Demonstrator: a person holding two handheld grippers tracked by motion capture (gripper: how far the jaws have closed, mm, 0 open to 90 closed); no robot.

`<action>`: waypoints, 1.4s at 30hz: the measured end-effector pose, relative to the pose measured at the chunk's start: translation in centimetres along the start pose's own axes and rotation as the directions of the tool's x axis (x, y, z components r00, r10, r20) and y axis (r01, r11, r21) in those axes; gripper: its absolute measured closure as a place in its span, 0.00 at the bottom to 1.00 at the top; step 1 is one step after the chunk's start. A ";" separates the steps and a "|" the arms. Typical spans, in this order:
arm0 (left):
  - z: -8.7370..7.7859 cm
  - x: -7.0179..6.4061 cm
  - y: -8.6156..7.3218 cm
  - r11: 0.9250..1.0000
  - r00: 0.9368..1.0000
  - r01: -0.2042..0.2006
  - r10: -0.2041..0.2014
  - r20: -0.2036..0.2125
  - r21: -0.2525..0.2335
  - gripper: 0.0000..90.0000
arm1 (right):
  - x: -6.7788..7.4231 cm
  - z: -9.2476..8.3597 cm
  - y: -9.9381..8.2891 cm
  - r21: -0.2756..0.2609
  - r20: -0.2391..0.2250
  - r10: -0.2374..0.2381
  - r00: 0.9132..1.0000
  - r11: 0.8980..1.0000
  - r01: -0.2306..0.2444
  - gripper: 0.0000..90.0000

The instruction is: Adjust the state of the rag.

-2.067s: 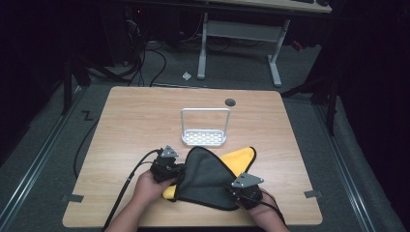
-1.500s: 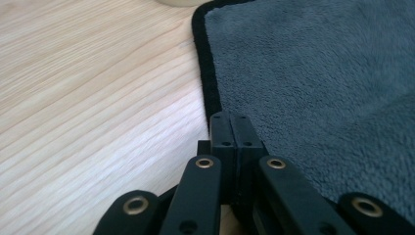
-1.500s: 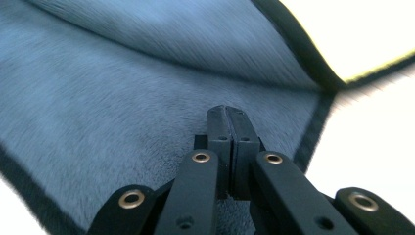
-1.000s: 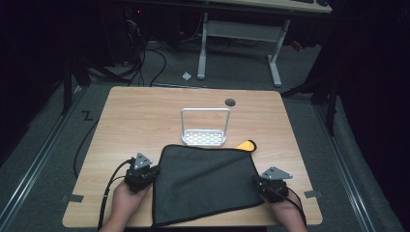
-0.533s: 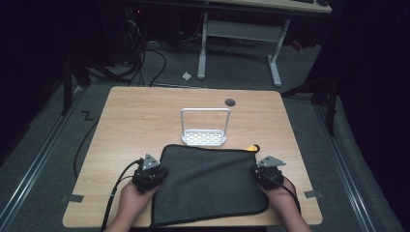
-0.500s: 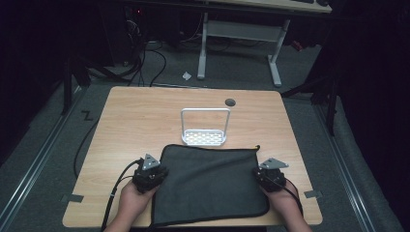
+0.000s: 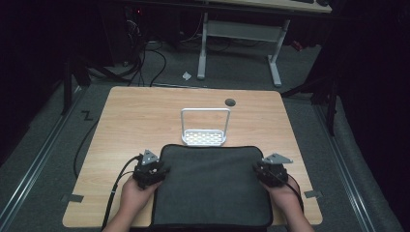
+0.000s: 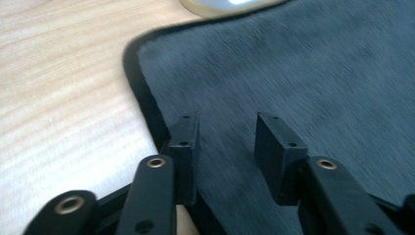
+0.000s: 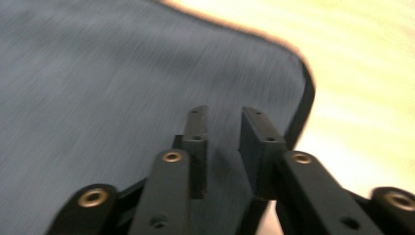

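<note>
A dark grey, black-edged rectangular fabric mat (image 7: 212, 186) lies spread flat on the light wooden tabletop (image 7: 145, 111), covering the middle of the near half and running over the tabletop's near edge.

At the mat's left edge, the left hand (image 7: 133, 200) comes in from the near edge and holds the left gripper (image 7: 162, 170) low over the cloth. In the left gripper view its two black jaws stand apart with a clear gap, having just been opening; the mat's surface (image 8: 303, 83) lies under and between them, and its black binding curves round the corner just beside the left-hand jaw. Nothing is pinched.

At the mat's right edge, the right hand (image 7: 285, 198) holds the right gripper (image 7: 257, 170) the same way. In the right gripper view its jaws are parted by a narrower gap, also just opened, above the grey cloth (image 9: 107, 78) near its rounded corner, with nothing clamped between them.

Just beyond the mat's far edge, near the tabletop's middle, stands a small white perforated metal rack with an upright hoop handle (image 7: 204, 137), its base touching or just beside the mat. Further off, near the far edge, is a dark round grommet hole (image 7: 230, 102).
</note>
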State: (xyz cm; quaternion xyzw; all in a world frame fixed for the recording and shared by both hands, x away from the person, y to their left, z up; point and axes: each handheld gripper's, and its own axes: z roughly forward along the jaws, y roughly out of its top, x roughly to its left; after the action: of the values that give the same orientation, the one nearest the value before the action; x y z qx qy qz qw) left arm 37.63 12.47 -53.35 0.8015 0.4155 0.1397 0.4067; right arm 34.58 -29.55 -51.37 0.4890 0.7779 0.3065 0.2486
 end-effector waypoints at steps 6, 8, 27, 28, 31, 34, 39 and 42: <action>3.0 1.8 3.4 1.000 1.000 0.011 -0.010 -0.026 0.016 0.66 | -2.3 3.8 2.0 0.054 0.068 0.077 0.995 0.995 -0.081 0.79; 3.9 2.2 3.8 0.999 0.998 -0.005 0.007 -0.063 0.033 0.70 | -2.7 4.1 2.3 0.056 0.090 0.079 0.993 0.995 -0.084 0.79; 2.8 4.1 4.2 0.996 0.996 0.085 -0.085 -0.002 -0.029 0.61 | 0.3 -0.3 1.5 -0.104 0.078 0.017 0.997 0.995 -0.009 0.68; 2.8 4.1 4.2 0.996 0.996 0.085 -0.085 -0.002 -0.029 0.60 | 0.3 -0.3 1.5 -0.104 0.078 0.017 0.997 0.995 -0.009 0.68; 4.0 4.3 4.4 0.995 0.996 0.094 -0.094 0.008 -0.016 0.56 | 1.1 -0.7 0.7 -0.109 0.051 -0.001 0.999 0.994 0.007 0.66; 5.0 3.5 4.5 0.998 0.998 0.063 -0.063 -0.024 0.005 0.53 | 1.8 -0.8 0.3 -0.100 0.023 -0.012 1.000 0.995 0.014 0.63; 5.2 1.8 4.4 0.999 0.993 -0.032 0.034 -0.110 0.018 0.65 | 3.0 -0.8 0.5 -0.104 0.009 -0.059 0.998 0.993 0.059 0.61; 5.2 1.5 4.3 0.999 0.995 -0.035 0.036 -0.093 0.013 0.76 | 4.4 -1.1 0.9 -0.126 -0.016 -0.093 0.996 0.988 0.091 0.60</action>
State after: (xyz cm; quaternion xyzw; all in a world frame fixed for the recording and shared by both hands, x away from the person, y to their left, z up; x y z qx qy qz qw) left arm 43.86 9.49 -53.49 0.8036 0.4205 0.1820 0.3798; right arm 32.59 -25.52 -50.35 0.4327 0.7815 0.3483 0.2843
